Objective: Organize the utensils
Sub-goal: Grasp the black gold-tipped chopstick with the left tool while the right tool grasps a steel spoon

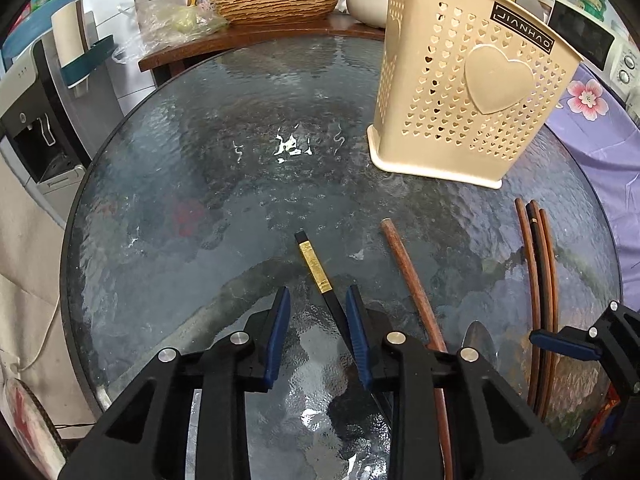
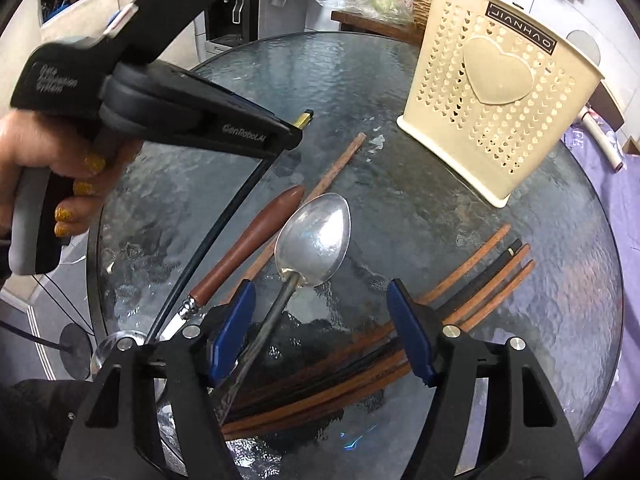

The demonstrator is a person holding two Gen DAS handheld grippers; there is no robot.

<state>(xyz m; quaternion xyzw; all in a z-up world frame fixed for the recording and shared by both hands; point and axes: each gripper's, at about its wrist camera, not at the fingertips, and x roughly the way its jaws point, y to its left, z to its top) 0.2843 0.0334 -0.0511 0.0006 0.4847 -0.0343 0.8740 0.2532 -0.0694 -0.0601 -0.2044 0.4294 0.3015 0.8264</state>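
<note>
A cream perforated utensil holder [image 1: 472, 92] [image 2: 500, 112] stands upright at the far right of the round glass table [image 1: 200, 200]. My left gripper [image 1: 318, 289] is open low over the glass. A black chopstick with a gold band [image 1: 316, 268] lies between its jaws, against the right pad. A single brown chopstick [image 1: 408, 276] lies beside it. My right gripper [image 2: 322, 284] stands open above a bundle of brown and black chopsticks [image 2: 480, 276]. The handle of a metal spoon [image 2: 316, 236] runs by its left finger. A brown-handled knife [image 2: 256, 240] lies to the left.
A person's hand [image 2: 60, 152] holds the left gripper's handle. Behind the table are a wooden counter with a wicker bowl [image 1: 276, 0], a water dispenser [image 1: 36, 120] at left and a microwave [image 1: 592, 40] at right. Purple flowered cloth [image 1: 592, 120] borders the table's right edge.
</note>
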